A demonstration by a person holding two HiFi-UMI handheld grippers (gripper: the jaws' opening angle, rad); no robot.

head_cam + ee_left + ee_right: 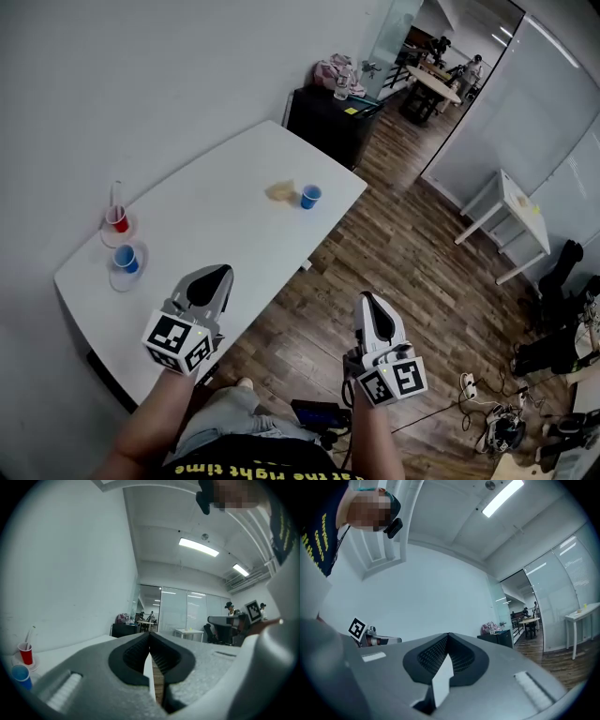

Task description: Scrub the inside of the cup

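A long white table (216, 220) stands by a white wall, with a brown wood floor (403, 244) next to it. The left gripper (221, 274) hangs over the near edge of the table. Its two jaws are pressed tight together, and there is nothing between them. The right gripper (367, 300) hangs over the floor, off to the side of the table. Its jaws are pressed tight together too, and it holds nothing. Near the far end of the table stands a small blue cup (310, 196). It is upright, with its open top facing up. A little yellow lump (280, 191) lies just beside it; I cannot tell what it is. At the other end, near the wall, stands a red cup (117, 219) with a thin stick (116, 195) poking up out of it. A second blue cup (126, 258) stands close to the red one. Each of these two cups sits on its own clear plate (111, 278). Both grippers are well apart from all three cups.
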